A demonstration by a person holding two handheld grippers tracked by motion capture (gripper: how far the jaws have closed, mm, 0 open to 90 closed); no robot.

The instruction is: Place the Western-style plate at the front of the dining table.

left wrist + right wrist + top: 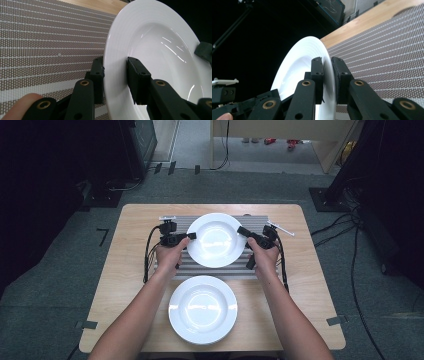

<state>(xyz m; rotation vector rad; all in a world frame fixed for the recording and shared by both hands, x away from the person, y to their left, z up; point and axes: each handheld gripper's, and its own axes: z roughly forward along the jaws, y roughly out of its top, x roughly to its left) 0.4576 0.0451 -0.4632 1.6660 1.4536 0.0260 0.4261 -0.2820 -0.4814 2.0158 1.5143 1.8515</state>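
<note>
A wooden tabletop (125, 270) carries a grey ribbed mat (190, 222) across its far half. A white plate (216, 240) is over this mat, held at both sides by the person's two tools. In the left gripper view the mat (50, 37) lies behind the plate (160, 45); in the right gripper view the plate (299, 65) stands edge-on, with the mat (382, 55) beside it.

A second white plate (202, 309) lies flat on the near half of the tabletop, just in front of the mat and apart from the held one.

The left tongs (187, 236) are clamped on the held plate's left rim, one jaw on each face. The right tongs (243, 231) are clamped the same way on its right rim.
</note>
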